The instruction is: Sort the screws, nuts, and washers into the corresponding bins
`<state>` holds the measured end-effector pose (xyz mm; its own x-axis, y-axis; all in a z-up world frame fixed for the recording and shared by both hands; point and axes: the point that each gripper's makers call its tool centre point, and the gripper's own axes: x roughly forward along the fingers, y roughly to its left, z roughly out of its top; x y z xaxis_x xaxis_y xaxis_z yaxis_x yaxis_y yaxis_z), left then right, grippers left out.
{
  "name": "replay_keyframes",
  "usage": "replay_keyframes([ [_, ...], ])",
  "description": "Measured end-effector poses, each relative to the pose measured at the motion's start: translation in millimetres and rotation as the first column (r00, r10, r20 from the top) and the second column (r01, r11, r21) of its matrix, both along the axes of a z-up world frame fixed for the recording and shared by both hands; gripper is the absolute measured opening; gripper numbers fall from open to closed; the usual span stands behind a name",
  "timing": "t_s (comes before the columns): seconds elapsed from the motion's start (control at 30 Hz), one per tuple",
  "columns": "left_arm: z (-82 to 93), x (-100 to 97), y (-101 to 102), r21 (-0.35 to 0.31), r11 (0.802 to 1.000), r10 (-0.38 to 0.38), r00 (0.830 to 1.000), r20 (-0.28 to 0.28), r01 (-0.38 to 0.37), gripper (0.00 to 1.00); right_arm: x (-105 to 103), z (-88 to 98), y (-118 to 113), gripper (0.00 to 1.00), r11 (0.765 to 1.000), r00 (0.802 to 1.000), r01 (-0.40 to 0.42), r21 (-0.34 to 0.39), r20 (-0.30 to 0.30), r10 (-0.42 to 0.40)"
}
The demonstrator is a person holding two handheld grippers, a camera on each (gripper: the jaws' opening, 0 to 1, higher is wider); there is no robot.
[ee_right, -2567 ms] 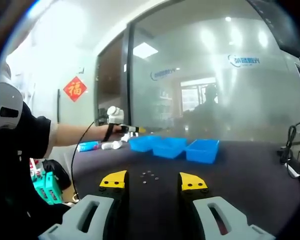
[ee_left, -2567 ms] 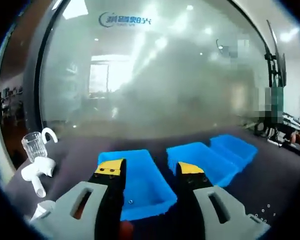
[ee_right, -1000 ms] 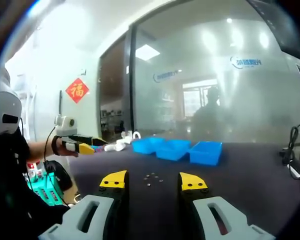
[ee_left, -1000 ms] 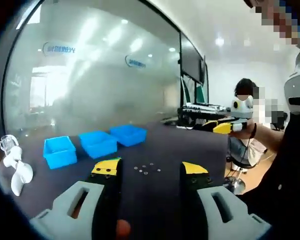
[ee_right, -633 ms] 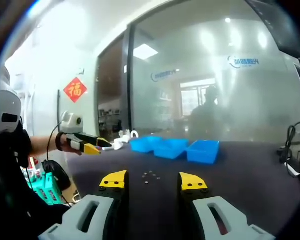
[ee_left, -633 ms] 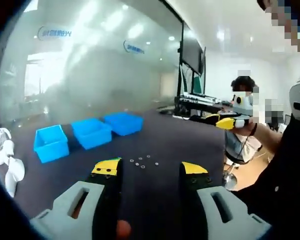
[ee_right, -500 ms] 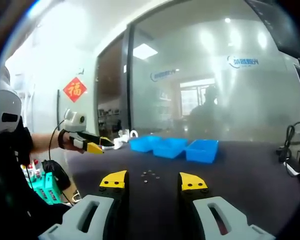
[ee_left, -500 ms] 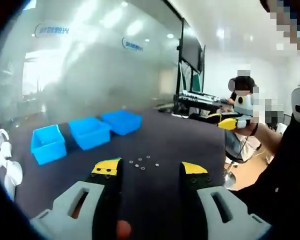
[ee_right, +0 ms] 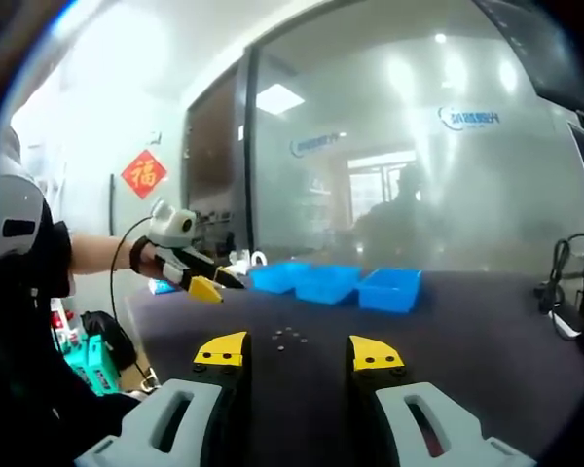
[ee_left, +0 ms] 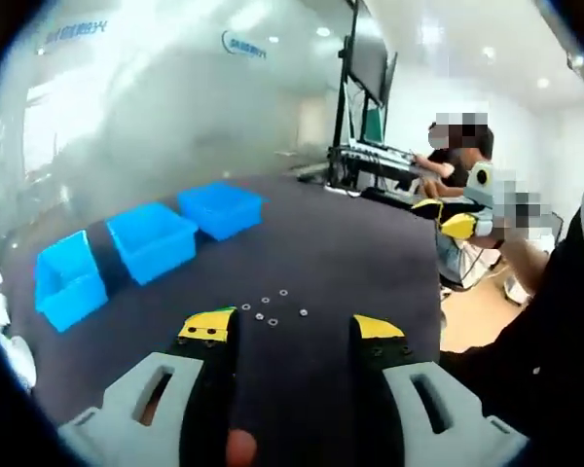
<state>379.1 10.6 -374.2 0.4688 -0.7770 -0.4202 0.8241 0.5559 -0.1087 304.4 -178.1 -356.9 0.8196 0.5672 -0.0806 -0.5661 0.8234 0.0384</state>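
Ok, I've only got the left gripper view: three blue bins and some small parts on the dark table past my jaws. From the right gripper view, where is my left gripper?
Observer: In the right gripper view, the left gripper hovers over the table, left of the small parts, with its yellow tips angled toward them.
Operator: What's behind it?
Observer: A red diamond-shaped sign hangs on the wall behind it.
Operator: And the right gripper?
Observer: The right gripper has its jaws open, and the parts lie ahead of the gap between them.
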Motion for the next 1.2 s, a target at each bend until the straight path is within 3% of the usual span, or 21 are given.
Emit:
replay_keyframes([
  [0.03, 0.7, -1.1, -6, -0.004, 1.0, -0.017, 1.0, -0.021, 0.017, 0.45, 0, -0.1, 0, 0.34, 1.0, 1.0, -0.002, -0.001, -0.001, 0.002],
  [0.13, -4.0, 2.1, -15, 0.086, 0.995, -0.04, 0.999, -0.008, 0.041, 0.45, 0, -1.2, 0, 0.34, 1.0, 1.0, -0.003, -0.001, -0.003, 0.003],
  [0.27, -5.5, 6.7, -28, 0.088, 0.994, -0.054, 0.997, -0.056, 0.059, 0.45, 1, -2.4, 0, 0.34, 1.0, 1.0, -0.001, 0.005, -0.004, 0.001],
  [0.47, -19.9, 0.0, -45, 0.17, 0.976, -0.119, 0.987, -0.11, 0.137, 0.43, 2, -3.9, -3, 0.34, 1.0, 1.0, 0.004, 0.009, -0.006, -0.003],
  [0.7, -33.6, 6.1, -49, 0.225, 0.964, -0.098, 0.978, -0.186, 0.14, 0.4, 2, -6.6, -9, 0.34, 1.0, 1.0, 0.021, 0.022, -0.009, -0.021],
  [0.93, -52.1, 4.5, -52, 0.32, 0.931, -0.097, 0.962, -0.255, 0.178, 0.39, 4, -9.3, -13, 0.34, 0.999, 0.999, 0.033, 0.036, -0.013, -0.032],
  [1.1, -62.3, 7.9, -56, 0.363, 0.914, -0.084, 0.961, -0.265, 0.18, 0.34, 5, -11.9, -13, 0.34, 0.999, 0.999, 0.033, 0.043, -0.018, -0.032],
  [1.2, -65.1, 10.1, -60, 0.361, 0.916, -0.075, 0.959, -0.275, 0.176, 0.34, 6, -12.8, -13, 0.34, 0.998, 0.999, 0.032, 0.048, -0.02, -0.031],
])
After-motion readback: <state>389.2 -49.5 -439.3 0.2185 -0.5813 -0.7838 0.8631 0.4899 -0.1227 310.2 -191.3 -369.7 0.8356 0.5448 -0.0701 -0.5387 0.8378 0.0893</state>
